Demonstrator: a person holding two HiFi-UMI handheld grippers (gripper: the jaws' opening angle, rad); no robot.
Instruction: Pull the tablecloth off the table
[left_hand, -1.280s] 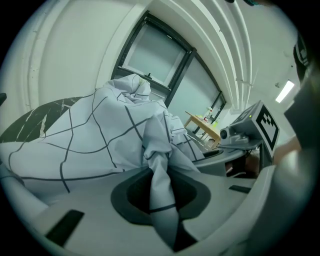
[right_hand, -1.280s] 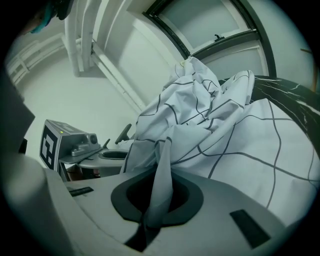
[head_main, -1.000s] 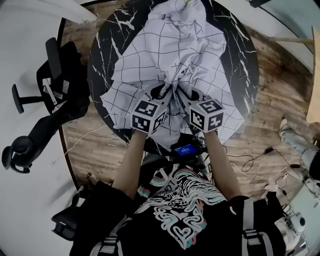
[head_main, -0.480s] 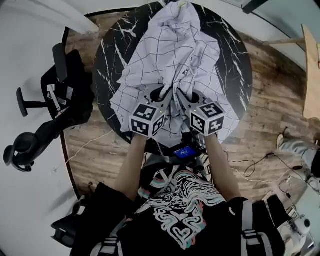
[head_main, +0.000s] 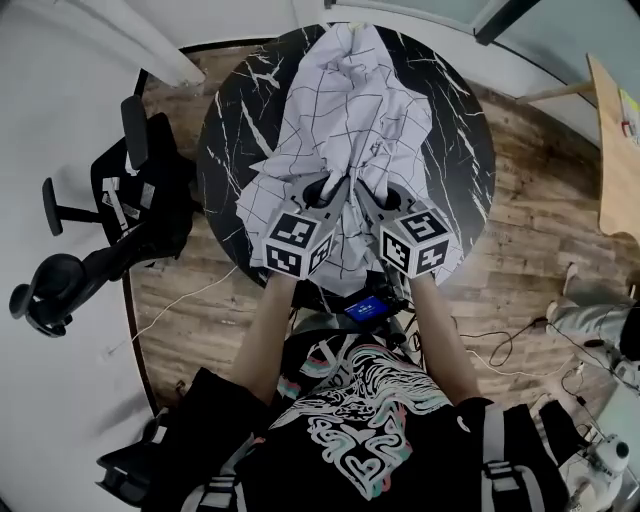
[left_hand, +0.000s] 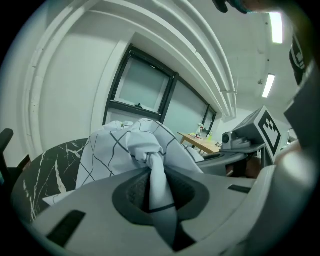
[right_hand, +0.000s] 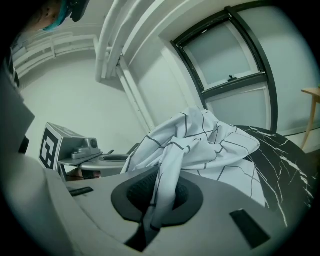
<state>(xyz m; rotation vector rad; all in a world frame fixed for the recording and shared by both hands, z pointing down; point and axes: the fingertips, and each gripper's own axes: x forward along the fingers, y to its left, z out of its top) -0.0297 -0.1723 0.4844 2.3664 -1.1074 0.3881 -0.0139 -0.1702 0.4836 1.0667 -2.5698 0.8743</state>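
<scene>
Left tongs (left_hand: 159, 197), right tongs (right_hand: 158, 200) clenched on crumpled grid-checked tablecloth (head_main: 350, 110), bunched over round black marble table (head_main: 225, 130).

Even, cool indoor light with bright ceiling strips (left_hand: 274, 27) at upper right; strong fisheye bending and dark vignetted corners.

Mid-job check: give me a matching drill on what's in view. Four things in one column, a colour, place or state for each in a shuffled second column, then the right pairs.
Things:
1. tablecloth
2. table
3. office chair
4. left tool

Descriptions:
A. round, black with white veins
B. shut on a pinched fold of cloth
C. on the wood floor, to the left of the table
D. white with a dark grid, bunched up

Pairs: 1-D, 2-A, 3-C, 4-B
</scene>
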